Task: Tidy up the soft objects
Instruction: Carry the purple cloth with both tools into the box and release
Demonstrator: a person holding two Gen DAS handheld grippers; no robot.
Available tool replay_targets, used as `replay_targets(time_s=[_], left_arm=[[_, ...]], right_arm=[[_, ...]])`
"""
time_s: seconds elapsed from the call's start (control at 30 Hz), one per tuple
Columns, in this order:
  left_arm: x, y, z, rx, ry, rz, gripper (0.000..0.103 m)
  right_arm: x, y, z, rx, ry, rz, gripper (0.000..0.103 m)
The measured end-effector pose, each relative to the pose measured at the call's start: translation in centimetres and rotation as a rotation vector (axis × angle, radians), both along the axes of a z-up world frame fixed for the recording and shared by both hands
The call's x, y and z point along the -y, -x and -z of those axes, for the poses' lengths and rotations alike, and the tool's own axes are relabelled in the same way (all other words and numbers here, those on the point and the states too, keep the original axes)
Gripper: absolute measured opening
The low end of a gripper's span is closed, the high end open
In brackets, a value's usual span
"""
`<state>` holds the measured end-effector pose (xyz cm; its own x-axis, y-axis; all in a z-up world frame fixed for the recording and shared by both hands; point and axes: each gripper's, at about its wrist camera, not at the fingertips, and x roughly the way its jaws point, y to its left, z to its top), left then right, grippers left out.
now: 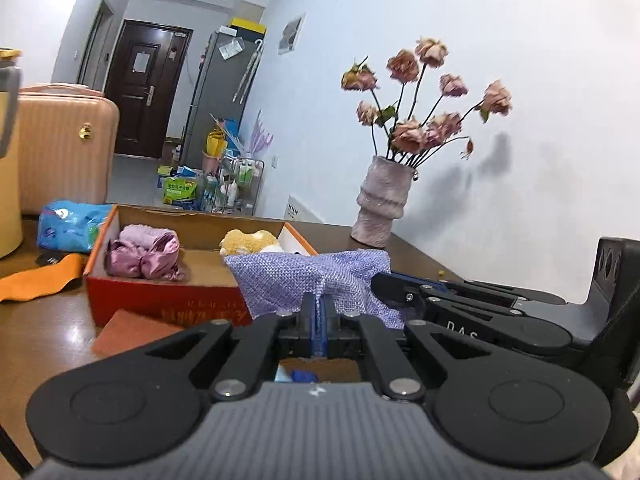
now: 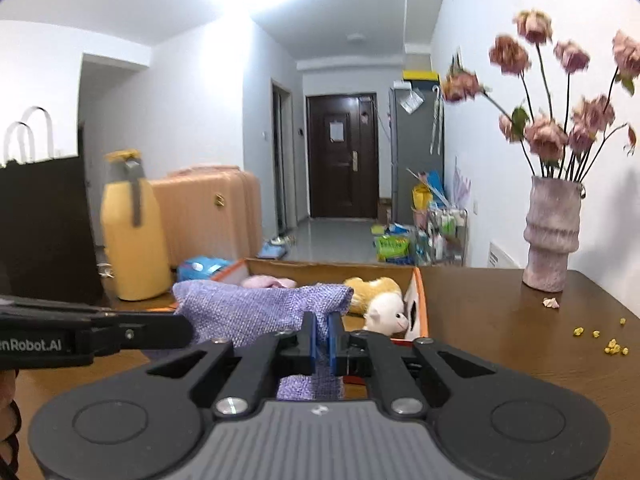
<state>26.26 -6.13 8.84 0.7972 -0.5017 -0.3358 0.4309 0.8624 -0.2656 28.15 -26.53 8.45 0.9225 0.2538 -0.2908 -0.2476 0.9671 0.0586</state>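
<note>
A purple woven cloth (image 1: 304, 276) hangs stretched between both grippers, just in front of an orange cardboard box (image 1: 160, 300). My left gripper (image 1: 319, 304) is shut on one edge of the cloth. My right gripper (image 2: 322, 324) is shut on the other edge of the cloth (image 2: 256, 308). The box (image 2: 420, 292) holds a pink satin cloth bundle (image 1: 146, 254) and a yellow-and-white plush toy (image 2: 380, 304). The right gripper also shows in the left wrist view (image 1: 380, 280), and the left one in the right wrist view (image 2: 184, 330).
A pink vase of dried roses (image 2: 552, 236) stands on the brown table (image 2: 500, 340) to the right. A yellow thermos (image 2: 132, 232), a blue packet (image 1: 72, 224), an orange cloth (image 1: 40, 278), a reddish pad (image 1: 132, 332) and a dark bag (image 2: 44, 224) lie left.
</note>
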Motion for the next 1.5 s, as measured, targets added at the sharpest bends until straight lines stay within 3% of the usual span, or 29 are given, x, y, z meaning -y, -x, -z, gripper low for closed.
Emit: replay_targets(time_s=[0.27, 0.47, 0.67, 0.87, 1.1, 1.37, 1.5], left_arm=[[-1.7, 6.3, 0.5, -0.018, 0.017, -0.038, 0.003], [-2.8, 8.9, 0.8, -0.014, 0.019, -0.058, 0.003], [-3.3, 9.4, 0.6, -0.001, 0.027, -0.063, 0.003], [-3.5, 7.6, 0.6, -0.009, 0.031, -0.058, 0.003], [-4.2, 0.7, -0.1, -0.019, 0.007, -0.059, 0.003], [-6.4, -12.6, -1.1, -0.080, -0.034, -0.083, 0.003], [-7.4, -18.8, -0.3, -0.137, -0.073, -0.124, 0.003]], right_arm=[[-1.6, 6.7, 0.6, 0.002, -0.044, -0.018, 0.006], [-2.5, 9.1, 1.3, -0.017, -0.068, -0.023, 0.006], [-3.2, 10.4, 1.3, -0.012, -0.066, -0.027, 0.006], [-3.5, 9.3, 1.0, -0.014, -0.057, -0.024, 0.006], [-4.3, 3.6, 0.0, -0.022, -0.005, -0.050, 0.006], [-6.2, -10.1, -1.1, -0.117, -0.024, -0.083, 0.006], [-7.7, -17.5, -0.8, -0.188, -0.040, -0.080, 0.006]])
